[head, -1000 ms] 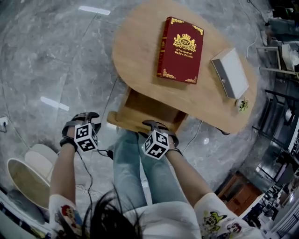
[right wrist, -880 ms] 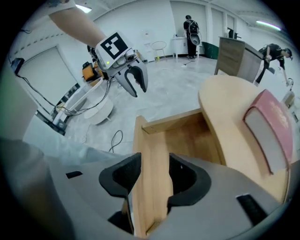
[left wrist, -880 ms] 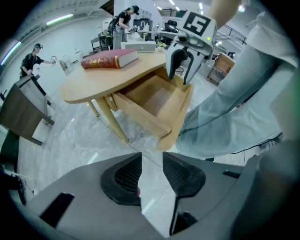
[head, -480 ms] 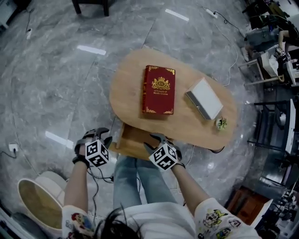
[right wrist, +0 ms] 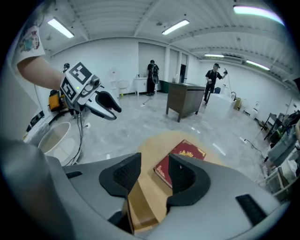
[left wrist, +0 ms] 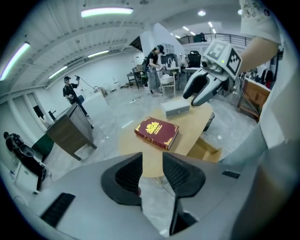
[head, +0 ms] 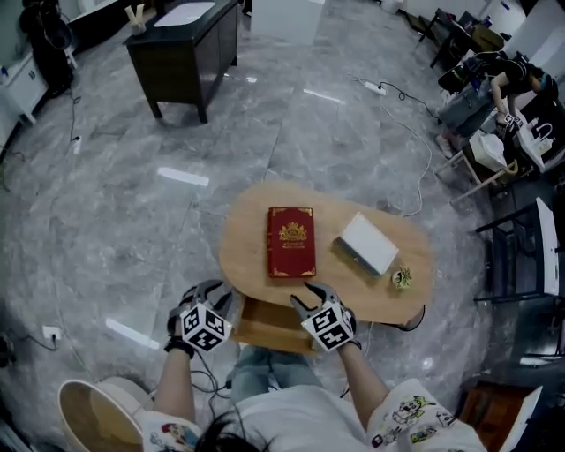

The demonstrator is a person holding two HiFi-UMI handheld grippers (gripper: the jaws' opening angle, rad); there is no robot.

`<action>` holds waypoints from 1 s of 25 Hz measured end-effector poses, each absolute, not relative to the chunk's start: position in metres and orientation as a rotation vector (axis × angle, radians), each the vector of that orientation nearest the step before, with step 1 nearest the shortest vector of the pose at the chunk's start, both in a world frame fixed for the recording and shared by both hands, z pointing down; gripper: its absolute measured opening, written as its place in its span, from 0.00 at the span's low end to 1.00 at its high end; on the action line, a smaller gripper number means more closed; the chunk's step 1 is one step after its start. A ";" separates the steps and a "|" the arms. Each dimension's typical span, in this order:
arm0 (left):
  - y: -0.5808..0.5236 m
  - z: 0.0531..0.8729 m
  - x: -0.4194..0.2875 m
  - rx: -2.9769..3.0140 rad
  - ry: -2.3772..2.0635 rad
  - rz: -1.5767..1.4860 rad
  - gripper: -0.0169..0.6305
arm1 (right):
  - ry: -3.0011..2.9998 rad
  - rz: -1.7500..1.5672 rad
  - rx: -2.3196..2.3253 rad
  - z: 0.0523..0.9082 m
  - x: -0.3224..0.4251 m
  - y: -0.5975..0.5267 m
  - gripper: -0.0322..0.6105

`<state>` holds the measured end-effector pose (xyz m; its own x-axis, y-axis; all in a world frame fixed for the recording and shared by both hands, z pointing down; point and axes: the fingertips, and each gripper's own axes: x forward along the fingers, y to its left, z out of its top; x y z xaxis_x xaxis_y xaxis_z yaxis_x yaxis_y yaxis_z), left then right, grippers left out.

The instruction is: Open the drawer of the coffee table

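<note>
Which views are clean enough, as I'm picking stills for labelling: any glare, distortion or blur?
Head view: edges barrel-bent, ceiling lights mirrored as bright streaks on the marble floor, red book sharp. Left gripper view: heavy fisheye, dark corners, ceiling lamp blown out. Right gripper view: same fisheye; the drawer, seen through the jaw gap, looks soft.

On the coffee table (head: 247, 238), book (head: 290, 241) lies left of box (head: 367, 244); drawer (head: 269, 325) protrudes beneath.

Book (head: 290, 241), box (head: 367, 244) — obstacles on tabletop (head: 243, 240)
</note>
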<state>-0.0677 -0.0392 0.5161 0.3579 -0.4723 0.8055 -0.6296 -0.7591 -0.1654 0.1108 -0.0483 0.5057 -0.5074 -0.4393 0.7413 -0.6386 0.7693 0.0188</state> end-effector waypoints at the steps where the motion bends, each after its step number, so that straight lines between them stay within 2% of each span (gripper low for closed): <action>1: -0.043 0.503 -0.068 2.444 -1.037 1.340 0.22 | -2.202 0.320 0.835 0.491 0.114 -0.054 0.29; 7: -0.066 0.423 -0.059 2.475 -1.264 1.168 0.22 | -2.315 0.247 0.945 0.406 0.120 -0.078 0.29; 15: -0.065 0.332 -0.011 2.562 -1.396 0.903 0.22 | -2.514 0.226 1.067 0.315 0.134 -0.077 0.29; 21: -0.056 0.278 0.023 2.583 -1.399 0.541 0.21 | -2.628 0.218 1.165 0.265 0.153 -0.069 0.22; 25: -0.045 0.250 0.038 2.577 -1.388 0.357 0.17 | -2.678 0.241 1.213 0.243 0.166 -0.058 0.16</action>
<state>0.0384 -0.0451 0.2497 0.5321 -0.7919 0.2996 -0.8383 -0.5425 0.0547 0.1660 -0.0584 0.2432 -0.6465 -0.7244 0.2394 -0.7555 0.6516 -0.0685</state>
